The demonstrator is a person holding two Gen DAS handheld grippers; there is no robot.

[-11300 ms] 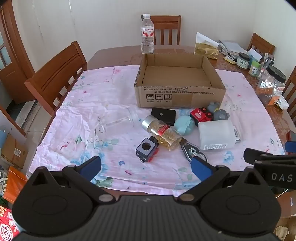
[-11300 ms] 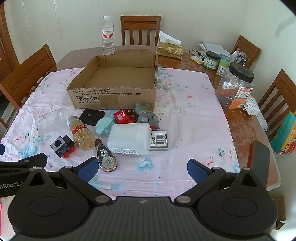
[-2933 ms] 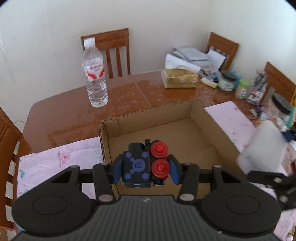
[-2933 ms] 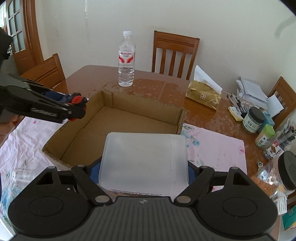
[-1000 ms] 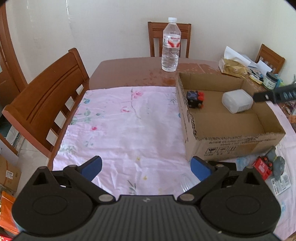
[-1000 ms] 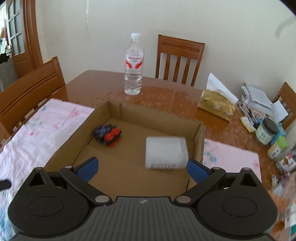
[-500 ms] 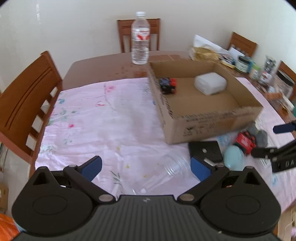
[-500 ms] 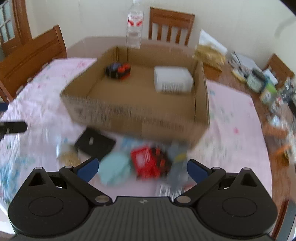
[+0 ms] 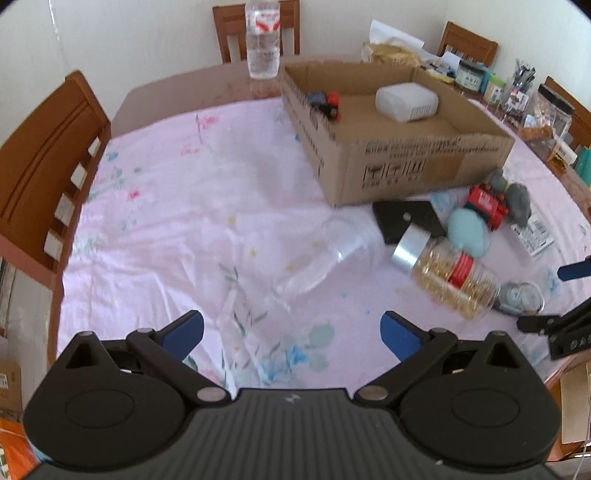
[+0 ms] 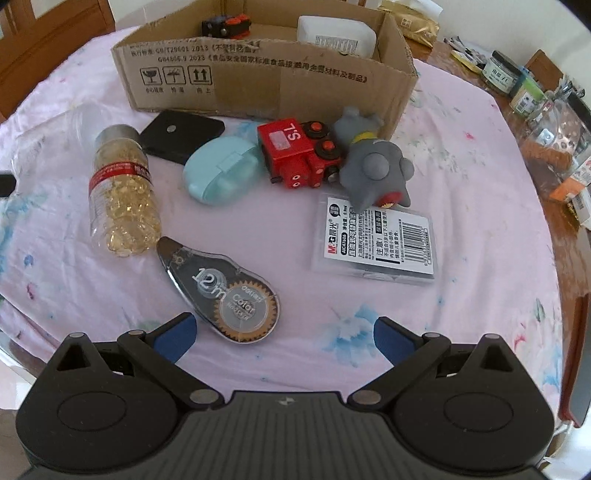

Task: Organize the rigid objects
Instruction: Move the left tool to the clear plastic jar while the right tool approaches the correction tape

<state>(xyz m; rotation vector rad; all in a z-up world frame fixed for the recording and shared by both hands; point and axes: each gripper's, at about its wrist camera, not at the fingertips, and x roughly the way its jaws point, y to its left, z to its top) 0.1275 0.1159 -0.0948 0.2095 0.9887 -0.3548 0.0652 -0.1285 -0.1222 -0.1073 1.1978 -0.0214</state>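
Nearest, the right gripper [image 10: 282, 334] hangs spread wide and empty just short of the tape dispenser [image 10: 221, 291]; the left gripper [image 9: 291, 332] gapes likewise over the pink cloth [image 9: 177, 221]. Beyond lie a capsule bottle [image 10: 120, 192], teal case [image 10: 219, 173], red toy [image 10: 297, 153] and grey toy [image 10: 373, 170]. Farthest, the cardboard box [image 10: 266, 79] holds a white container [image 10: 334, 33] and a dark toy [image 10: 227, 24]

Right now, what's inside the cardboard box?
Inside the cardboard box lie a small blue-and-red toy block by the far left wall and a white plastic container further right. The near wall hides the floor right behind it.
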